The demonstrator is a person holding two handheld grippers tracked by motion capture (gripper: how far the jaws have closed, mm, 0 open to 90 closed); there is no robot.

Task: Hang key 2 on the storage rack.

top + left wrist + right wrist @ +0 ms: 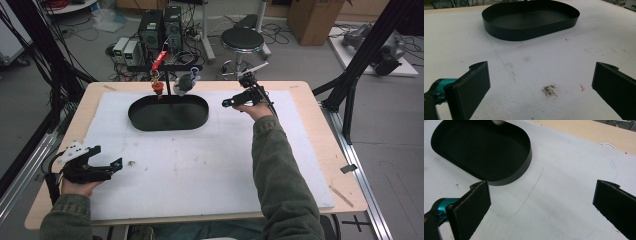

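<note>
Black oval tray (168, 113) sits on the far-centre part of the white foam sheet (200, 165) that covers the table (320, 145); it looks empty, with a low upright wall all round and a flat floor. Just behind its far rim rises a thin black stand (167, 80) with small items hanging from it, a red one (158, 87) on the left and a grey-blue one (184, 84) on the right; what they are is too small to tell. Right hand-held gripper (239, 100) hovers just right of the tray, near its right end, jaws spread wide and empty; in the right gripper view the tray wall (524, 162) lies ahead-left of the jaws, not between them. Left hand-held gripper (102, 167) rests well apart at the near-left edge of the sheet, jaws likewise wide apart, nothing held; the left gripper view looks across stained foam (549, 90) toward the tray (529, 27). Judgement: the tray appears thin-walled, light and stiff, with a smooth and probably slippery finish. The best hold is a pinch across the rim wall at the right end, one jaw inside and one outside. A one-sided lift may tip it; the stand behind is a snag risk.
</note>
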